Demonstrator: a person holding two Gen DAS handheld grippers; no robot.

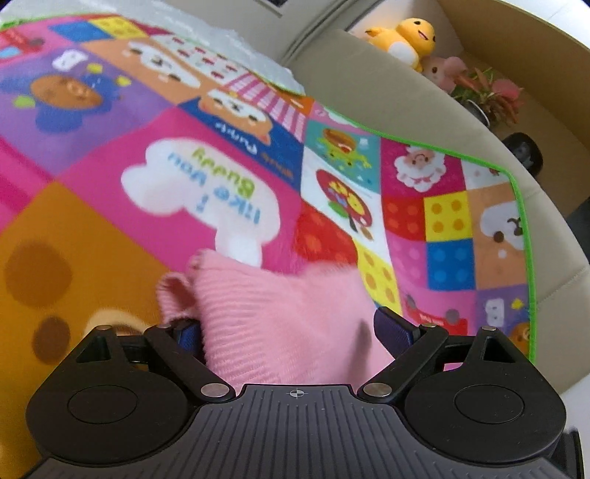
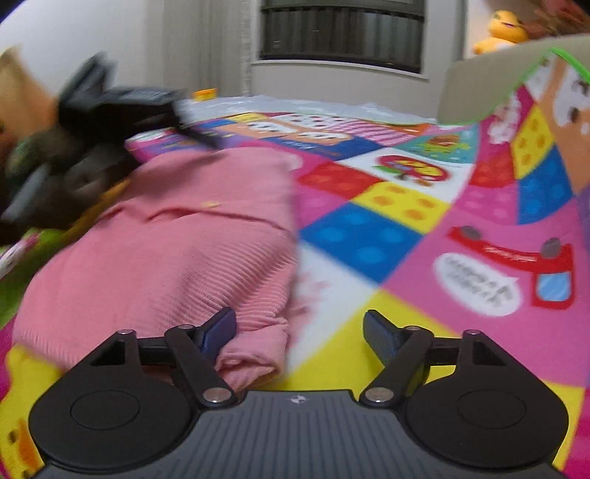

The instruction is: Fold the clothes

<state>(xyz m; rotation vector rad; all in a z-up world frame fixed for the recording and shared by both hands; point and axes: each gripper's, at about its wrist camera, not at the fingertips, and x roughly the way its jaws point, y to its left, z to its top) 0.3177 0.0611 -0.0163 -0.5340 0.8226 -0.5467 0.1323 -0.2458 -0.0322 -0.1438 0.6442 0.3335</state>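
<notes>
A pink ribbed knit garment [image 2: 177, 235] lies on a colourful cartoon play mat [image 2: 405, 228]. In the right wrist view my right gripper [image 2: 300, 326] is open just above the mat. Its left fingertip [image 2: 221, 324] rests against the garment's near bunched corner, and its right one is over bare mat. In the left wrist view a raised fold of the pink garment [image 1: 280, 313] fills the gap of my left gripper [image 1: 289, 328], whose jaws stand wide apart, open. The left gripper [image 2: 99, 121] also shows blurred at the garment's far left edge.
The mat's green-trimmed edge [image 1: 521, 221] lies over a beige cushion [image 1: 368, 84]. A yellow plush toy [image 1: 409, 37], a pink plush and a potted plant [image 1: 486, 95] sit behind the cushion. A white wall with a dark vent [image 2: 339, 33] stands beyond the mat.
</notes>
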